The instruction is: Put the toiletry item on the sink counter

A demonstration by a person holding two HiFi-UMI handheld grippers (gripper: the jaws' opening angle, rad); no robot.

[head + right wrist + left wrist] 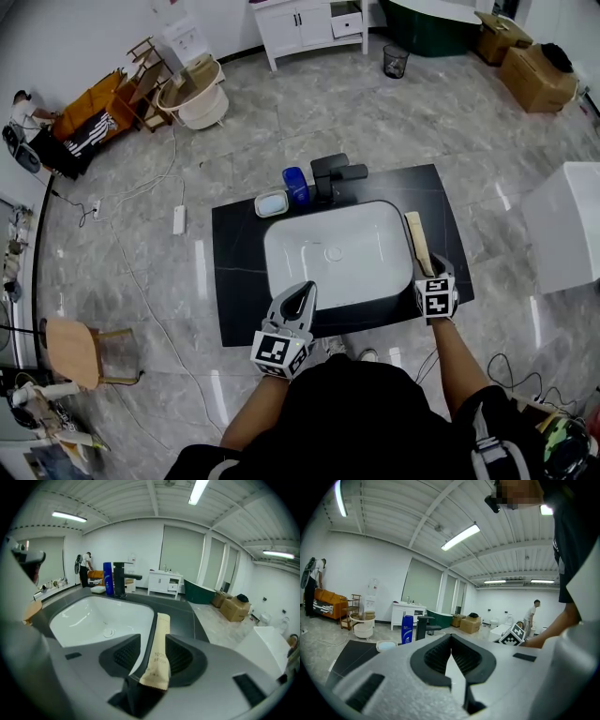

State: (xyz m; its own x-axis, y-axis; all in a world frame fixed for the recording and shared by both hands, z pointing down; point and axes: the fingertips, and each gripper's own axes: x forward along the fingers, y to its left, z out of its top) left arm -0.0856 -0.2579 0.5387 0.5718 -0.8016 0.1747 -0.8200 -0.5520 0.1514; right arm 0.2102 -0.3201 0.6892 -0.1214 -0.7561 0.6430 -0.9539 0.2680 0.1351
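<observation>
Between the wide-spread jaws of the right gripper (153,637), pressed by neither pad, the toothbrush packet (160,651) is seen lying flat on the dark sink counter (190,616), just right of the basin (93,620). Its long axis runs straight ahead along the jaws. A straight backward withdrawal is judged sufficient. The left gripper (306,291), closed and empty, is held at the basin's front edge.

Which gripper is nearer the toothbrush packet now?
Right. The right gripper, jaws open, straddles the near end of the packet, right of the basin. The left gripper, shut, is at the basin's front edge, well left of the packet.
</observation>
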